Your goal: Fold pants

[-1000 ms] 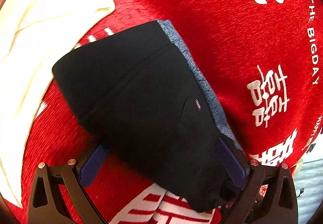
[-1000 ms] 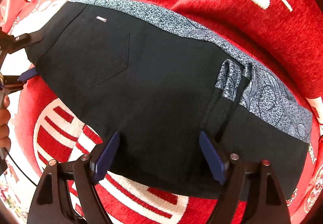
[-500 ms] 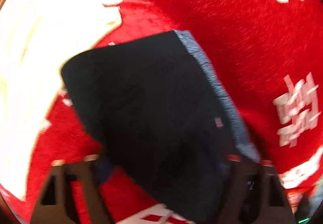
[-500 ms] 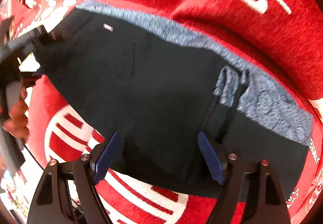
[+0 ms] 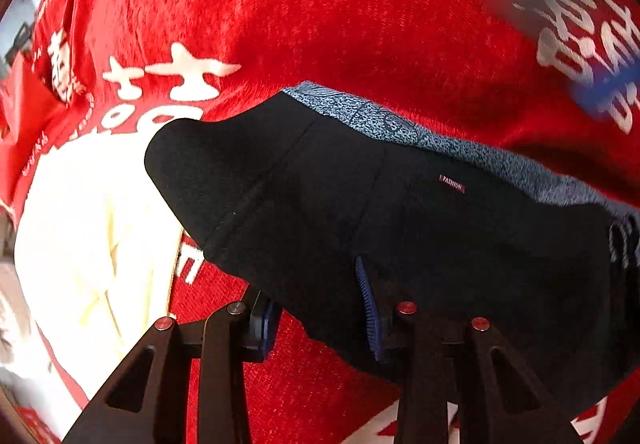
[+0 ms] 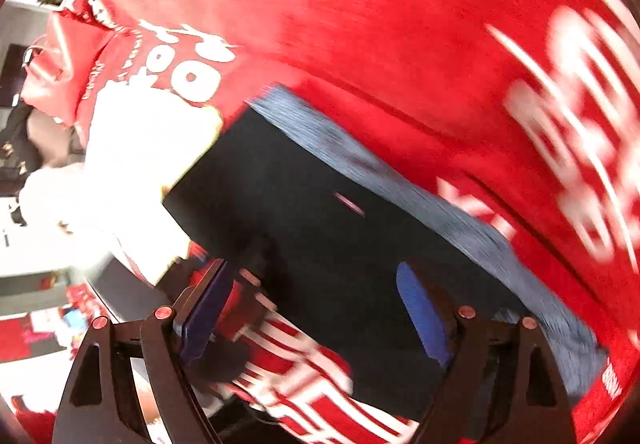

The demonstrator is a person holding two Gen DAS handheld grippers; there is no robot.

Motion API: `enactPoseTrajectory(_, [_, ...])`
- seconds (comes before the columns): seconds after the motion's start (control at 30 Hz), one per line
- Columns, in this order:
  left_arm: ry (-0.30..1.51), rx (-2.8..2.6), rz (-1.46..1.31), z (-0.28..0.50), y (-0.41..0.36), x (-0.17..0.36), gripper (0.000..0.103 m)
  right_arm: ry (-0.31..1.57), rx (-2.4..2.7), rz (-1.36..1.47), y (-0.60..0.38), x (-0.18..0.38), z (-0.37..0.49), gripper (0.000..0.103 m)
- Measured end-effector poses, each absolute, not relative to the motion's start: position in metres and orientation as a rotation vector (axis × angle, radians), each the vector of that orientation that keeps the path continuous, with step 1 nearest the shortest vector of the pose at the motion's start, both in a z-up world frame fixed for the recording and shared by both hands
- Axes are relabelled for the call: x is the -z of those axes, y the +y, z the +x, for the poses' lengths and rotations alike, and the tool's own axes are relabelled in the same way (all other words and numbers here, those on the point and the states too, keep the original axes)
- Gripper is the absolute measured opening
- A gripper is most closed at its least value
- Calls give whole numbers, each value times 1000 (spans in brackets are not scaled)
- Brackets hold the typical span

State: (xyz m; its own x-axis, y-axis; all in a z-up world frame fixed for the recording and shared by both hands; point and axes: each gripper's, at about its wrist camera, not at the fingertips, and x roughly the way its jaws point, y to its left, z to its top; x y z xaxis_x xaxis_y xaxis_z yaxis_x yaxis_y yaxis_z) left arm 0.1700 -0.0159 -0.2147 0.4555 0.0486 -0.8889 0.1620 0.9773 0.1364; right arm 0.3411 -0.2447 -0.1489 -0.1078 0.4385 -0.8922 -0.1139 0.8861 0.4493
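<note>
The black pants lie folded on the red blanket, with a blue-grey patterned inner waistband along the far edge and a small "FASHION" label. My left gripper is partly closed around the near edge of the pants; whether its pads pinch the cloth is hidden. In the right wrist view the pants show blurred. My right gripper is open over their near edge, and the cloth lies between its fingers without being pinched.
A red blanket with white characters covers the surface. A cream garment lies left of the pants, also in the right wrist view. The blanket's edge and room clutter show at the left.
Both views have swung, so the pants now lie more sideways. The left gripper's jaws have narrowed on the pants' edge. The right view is blurred from motion.
</note>
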Motion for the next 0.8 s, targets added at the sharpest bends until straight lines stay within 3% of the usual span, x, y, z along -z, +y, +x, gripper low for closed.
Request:
enactPoseTrajectory(0.23, [1071,75,268,161,-20,211,36,1819,-676,81,-121,182,381,89])
enactPoseTrajectory(0.4, [1057,78,283,158,-21,210,37,1942,-638,-112,-88,220,382,89])
enactPoseTrajectory(0.43, [1055,80,284,152,-24,205,37,1964,-629,-107,-90,225,382,78])
enactPoseTrajectory(0.47, [1058,82,283,151,-25,204,37,1981,-633,-77,-93,227,381,42])
enactPoseTrajectory(0.53, [1073,80,285,151,-26,205,37,1972,-640,-29,-104,223,380,21])
enactPoseTrajectory(0.8, [963,184,316,125,-60,155,36,1697,-693,178,-187,152,349,18])
